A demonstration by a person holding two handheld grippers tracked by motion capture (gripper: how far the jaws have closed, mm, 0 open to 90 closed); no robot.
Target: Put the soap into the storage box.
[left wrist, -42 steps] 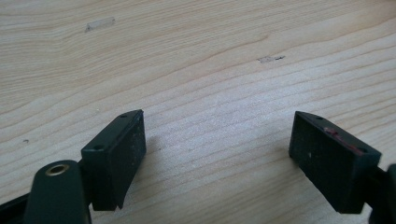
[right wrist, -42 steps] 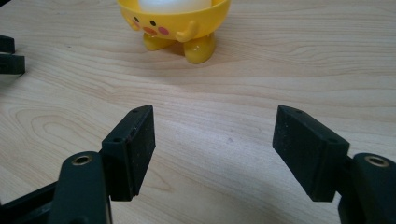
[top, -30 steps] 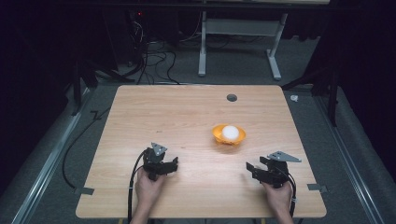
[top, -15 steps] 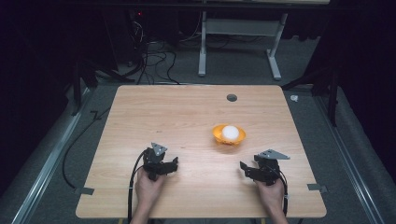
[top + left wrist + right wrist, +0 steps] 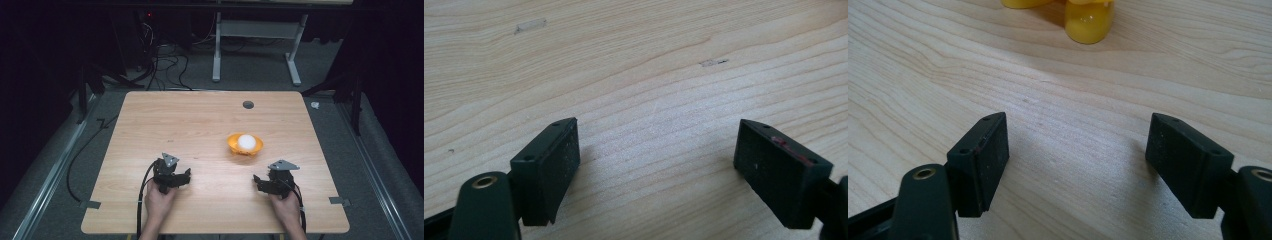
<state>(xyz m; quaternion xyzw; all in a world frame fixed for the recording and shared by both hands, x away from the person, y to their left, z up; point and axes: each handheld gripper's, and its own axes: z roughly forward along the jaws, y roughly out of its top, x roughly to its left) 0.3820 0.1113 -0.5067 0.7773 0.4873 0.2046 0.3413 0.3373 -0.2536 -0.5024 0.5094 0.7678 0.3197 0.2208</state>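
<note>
An orange bowl [image 5: 244, 146] with a white ball [image 5: 246, 141] in it sits right of the table's middle. Its yellow-orange underside [image 5: 1088, 22] shows at the top of the right gripper view. My left gripper [image 5: 181, 176] rests low over the wood near the front left, jaws wide apart, nothing between them [image 5: 656, 160]. My right gripper [image 5: 258, 181] sits near the front right, just short of the bowl, also open and empty [image 5: 1077, 160]. A hand holds each one from the table's front edge.
The wooden table [image 5: 165, 125] has a round cable hole [image 5: 248, 105] near its far edge. Tape tabs [image 5: 90, 204] mark the front corners. Beyond it are another table's white legs [image 5: 216, 47] and floor cables [image 5: 160, 65]. A cable [image 5: 75, 160] hangs off the left side.
My right gripper has slid left and slightly forward toward the bowl. The left gripper has stayed where it was.
</note>
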